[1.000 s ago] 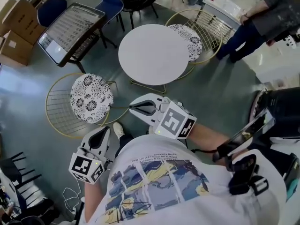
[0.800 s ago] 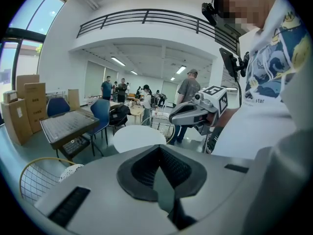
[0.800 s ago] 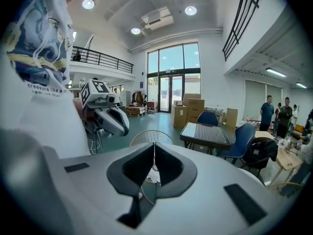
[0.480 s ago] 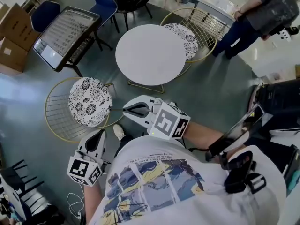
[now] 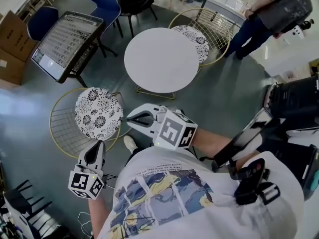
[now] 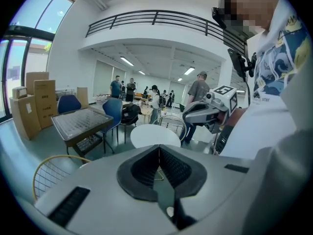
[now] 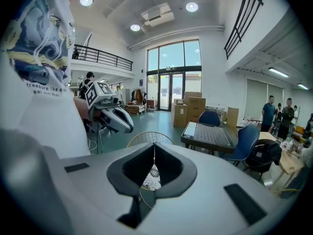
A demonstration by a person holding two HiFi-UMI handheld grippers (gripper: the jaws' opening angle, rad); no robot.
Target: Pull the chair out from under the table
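Both grippers are clenched on nothing: the left gripper [image 5: 97, 147] hangs at the lower left of the head view with its ribbed black pads pressed tip to tip, and the right gripper [image 5: 133, 119] at the centre is closed the same way, nosing toward the near chair [image 5: 62, 128]; that near chair sits at the left of the frame, wholly clear of the table [image 5: 161, 59], with bare floor [image 5: 114, 78] between them; the far chair [image 5: 219, 26] at the upper right has its seat cushion [image 5: 197, 40] partly tucked beneath the tabletop's rim; I judge that if the near chair is the one meant, the pulling looks done and only stepping away is left, while if the far chair is meant, nothing has begun, since neither gripper touches it; both chairs are thin gold wire baskets, open-meshed and rounded, each topped with a round padded cushion in a black-and-white floral print; the tabletop is a smooth, matte white disc on a slim gold base; the floor is a glossy grey-green that throws back the window light.
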